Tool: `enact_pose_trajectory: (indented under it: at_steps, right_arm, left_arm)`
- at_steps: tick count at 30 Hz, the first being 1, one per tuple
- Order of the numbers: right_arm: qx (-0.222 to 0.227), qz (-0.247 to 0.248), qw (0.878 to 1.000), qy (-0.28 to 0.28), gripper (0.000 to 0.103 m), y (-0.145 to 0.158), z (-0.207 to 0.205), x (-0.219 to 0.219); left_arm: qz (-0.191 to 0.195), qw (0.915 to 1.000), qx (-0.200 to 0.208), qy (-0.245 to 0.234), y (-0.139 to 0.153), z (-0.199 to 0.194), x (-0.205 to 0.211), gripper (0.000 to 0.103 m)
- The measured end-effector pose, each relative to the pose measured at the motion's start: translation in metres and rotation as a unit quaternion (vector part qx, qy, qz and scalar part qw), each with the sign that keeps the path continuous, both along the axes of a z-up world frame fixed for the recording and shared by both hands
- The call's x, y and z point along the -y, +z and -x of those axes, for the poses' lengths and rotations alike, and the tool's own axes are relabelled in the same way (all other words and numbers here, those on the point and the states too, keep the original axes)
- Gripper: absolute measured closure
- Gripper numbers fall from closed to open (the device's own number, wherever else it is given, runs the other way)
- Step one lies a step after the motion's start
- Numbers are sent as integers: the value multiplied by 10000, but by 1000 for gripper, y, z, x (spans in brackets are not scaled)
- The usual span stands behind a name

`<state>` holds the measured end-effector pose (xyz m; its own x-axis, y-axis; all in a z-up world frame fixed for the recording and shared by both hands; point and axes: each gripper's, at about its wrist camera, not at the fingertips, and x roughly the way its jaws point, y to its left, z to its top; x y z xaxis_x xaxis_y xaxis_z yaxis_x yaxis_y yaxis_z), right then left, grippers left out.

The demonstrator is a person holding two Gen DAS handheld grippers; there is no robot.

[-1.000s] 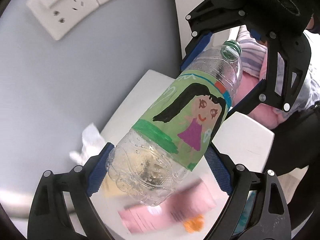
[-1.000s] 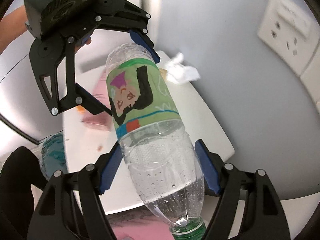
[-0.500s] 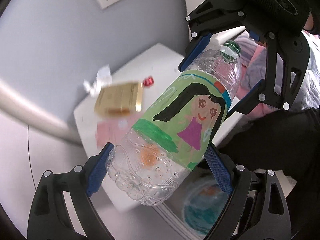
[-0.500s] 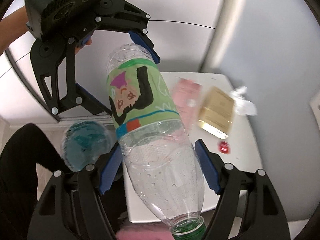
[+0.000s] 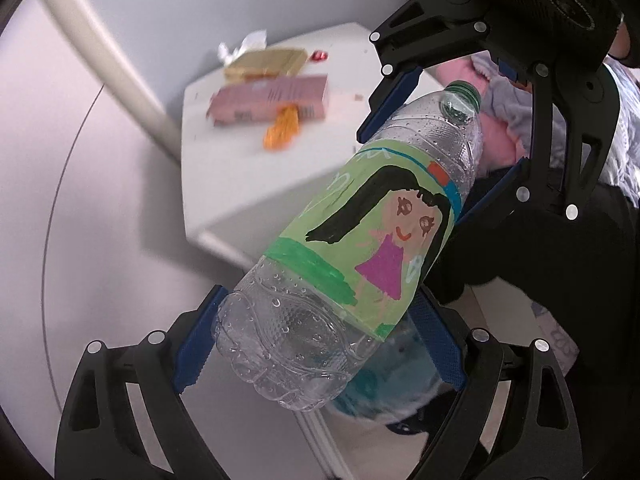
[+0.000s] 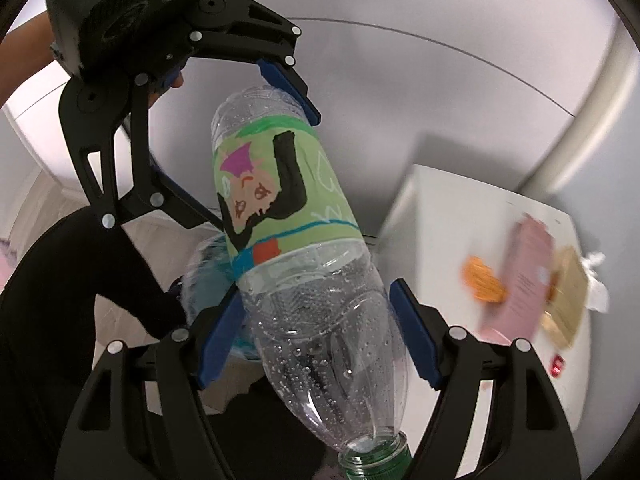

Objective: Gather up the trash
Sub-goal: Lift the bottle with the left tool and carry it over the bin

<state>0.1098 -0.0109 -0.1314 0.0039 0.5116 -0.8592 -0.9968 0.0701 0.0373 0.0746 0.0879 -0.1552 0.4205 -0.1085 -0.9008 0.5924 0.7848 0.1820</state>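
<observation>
Together, left tool and right tool each clasp the painted bottle.

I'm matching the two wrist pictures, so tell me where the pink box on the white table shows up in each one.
Left wrist: pink box upper left of centre, blurred, on the white table.
Right wrist: pink box far right, blurred, on the same table.
Shared landmark: the orange scrap beside the box.

My left gripper and right gripper face each other, pointing downward, each clamped on the bottle.
</observation>
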Motion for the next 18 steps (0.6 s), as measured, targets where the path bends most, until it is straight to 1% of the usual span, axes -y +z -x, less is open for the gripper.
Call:
enact_pose_trajectory:
  at_steps: [4,10,18]
  right_arm:
    - [-122,77,9993,336,33,-19,20,-21]
    - [-232,196,9965,775,33,-50,32,-43]
    - [-424,499,9911,1157,33,-103,33,-65]
  left_arm:
    - [57,9995,-97,311,-19,25,-14,16]
    - [231,9967,-259,727,-55,53,-30,16]
    - [474,9920,-492,1063,-109,63,-39,16]
